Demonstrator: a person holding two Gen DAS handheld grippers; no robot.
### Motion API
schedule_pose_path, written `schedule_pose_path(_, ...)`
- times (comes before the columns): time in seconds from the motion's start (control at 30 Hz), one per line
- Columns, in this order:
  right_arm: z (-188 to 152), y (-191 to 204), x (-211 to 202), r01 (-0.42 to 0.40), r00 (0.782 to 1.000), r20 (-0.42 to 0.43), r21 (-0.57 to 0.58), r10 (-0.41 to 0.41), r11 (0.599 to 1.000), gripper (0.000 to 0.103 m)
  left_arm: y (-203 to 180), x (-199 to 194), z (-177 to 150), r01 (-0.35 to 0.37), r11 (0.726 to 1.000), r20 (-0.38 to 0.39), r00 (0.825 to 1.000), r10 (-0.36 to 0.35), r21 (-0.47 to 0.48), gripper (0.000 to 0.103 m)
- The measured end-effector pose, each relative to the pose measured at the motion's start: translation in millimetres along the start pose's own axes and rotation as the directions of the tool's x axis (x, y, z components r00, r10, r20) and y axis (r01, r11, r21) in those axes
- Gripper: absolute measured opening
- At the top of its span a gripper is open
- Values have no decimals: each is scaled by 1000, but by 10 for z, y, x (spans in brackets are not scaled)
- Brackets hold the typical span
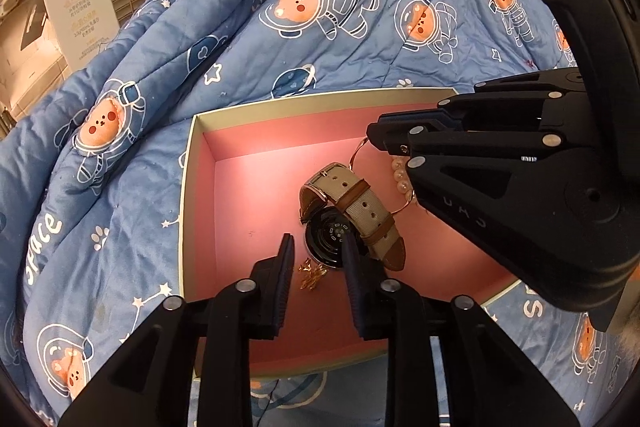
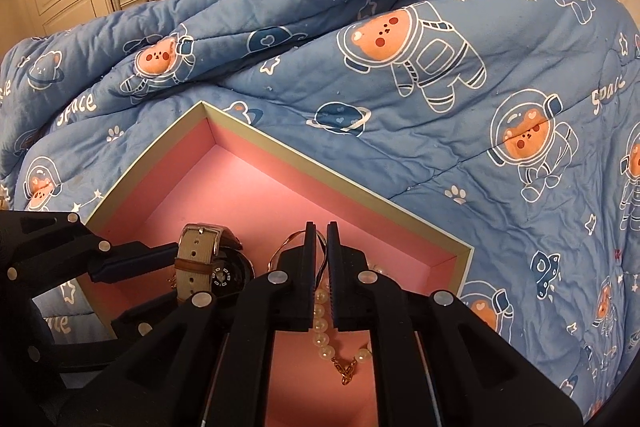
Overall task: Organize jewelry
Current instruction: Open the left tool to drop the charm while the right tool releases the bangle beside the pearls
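Here the left gripper (image 1: 316, 247) has its two fingers spread apart, with nothing between them; a small gold piece (image 1: 313, 274) lies on the pink floor in the gap, and the right finger tip is over the dark face of the watch (image 1: 352, 215). The watch has a beige strap with brown leather ends and it lies in the pink box (image 1: 188, 187), near the middle of the floor.

The right gripper (image 2: 321, 239) has its fingers almost together, with only a thin gap. A thin rose-gold bangle (image 2: 288, 241) passes through this gap, but I cannot tell if the pads really press on it. Under the same fingers a pearl strand (image 2: 320, 323) with a gold clasp lies on the box floor, just beside the watch.

The box has a cream rim and stands open on a blue quilt (image 2: 420, 115) with bear astronauts. Behind the quilt there is a white carton (image 1: 80, 11) with printed text.
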State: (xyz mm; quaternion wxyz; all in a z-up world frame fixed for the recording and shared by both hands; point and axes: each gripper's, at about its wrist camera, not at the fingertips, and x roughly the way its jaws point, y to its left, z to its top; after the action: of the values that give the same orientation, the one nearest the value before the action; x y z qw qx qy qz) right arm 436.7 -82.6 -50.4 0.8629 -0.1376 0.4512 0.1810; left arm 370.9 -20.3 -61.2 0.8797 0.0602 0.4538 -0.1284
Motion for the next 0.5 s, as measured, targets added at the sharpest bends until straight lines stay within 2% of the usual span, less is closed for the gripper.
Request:
schedule_pose_path(0.03, 1, 4, -6, 0, 1000, 1, -5, 0, 1000, 7, -2, -19, -7, -14, 1000, 10, 1000, 14, 3, 43)
schedule_pose_path(0.1, 6, 12, -32, 2, 1000, 9, -10, -2, 1000, 25, -2, -45, -19, -23, 1000, 21, 1000, 22, 6, 46)
schedule_pose_path(0.13, 8, 14, -62, 5, 1000, 24, -8, -5, 1000, 47, 5, -51, -22, -20, 1000, 21, 1000, 20, 4, 46)
schedule_pose_path(0.17, 10, 16, -104, 10, 999, 47, -7, -10, 1000, 60, 13, -64, -27, -20, 1000, 22, 1000, 20, 4, 46)
schedule_pose_path(0.43, 36, 34, -249, 8, 997, 72, -15, -7, 1000, 61, 80, -223, -89, -20, 1000, 55, 998, 20, -11, 54)
schedule_pose_path(0.5, 17, 16, -285, 6, 997, 75, 0, -6, 1000, 66, 72, -293, -121, -23, 1000, 71, 997, 24, -13, 63)
